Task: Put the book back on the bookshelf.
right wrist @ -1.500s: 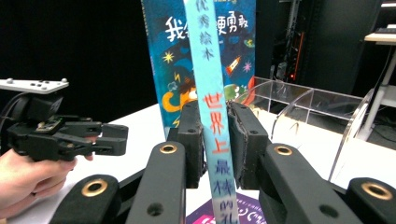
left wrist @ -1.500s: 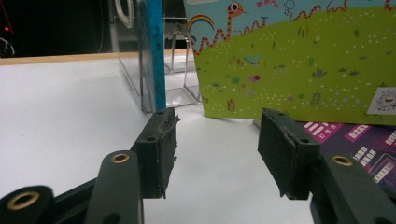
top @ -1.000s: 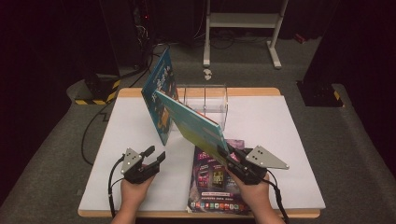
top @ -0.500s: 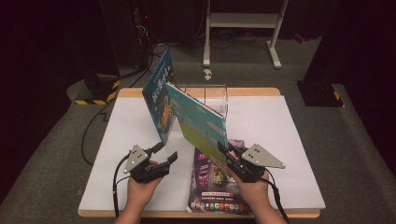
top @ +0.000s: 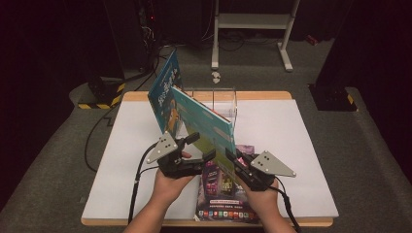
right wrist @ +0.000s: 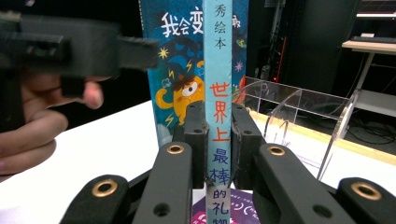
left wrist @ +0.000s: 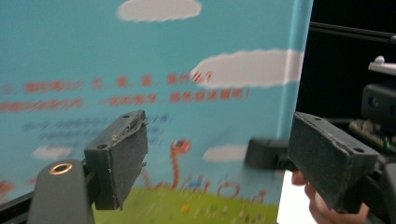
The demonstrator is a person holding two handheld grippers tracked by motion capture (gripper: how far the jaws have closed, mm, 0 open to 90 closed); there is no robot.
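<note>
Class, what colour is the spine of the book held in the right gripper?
Light blue spine, with red and dark lettering; clearest in the right gripper view.

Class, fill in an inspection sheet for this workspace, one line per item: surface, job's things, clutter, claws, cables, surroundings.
Surface: white table top with wooden edge.
Job's things: light-blue book held tilted; dark-blue book standing beside clear rack; purple book lying flat.
Clutter: nothing seen.
Claws: right claw shut on the light-blue book's spine; left claw open, facing its cover.
Cables: black cable trails from left claw.
Surroundings: grey carpet, white stand, dark background.
</note>
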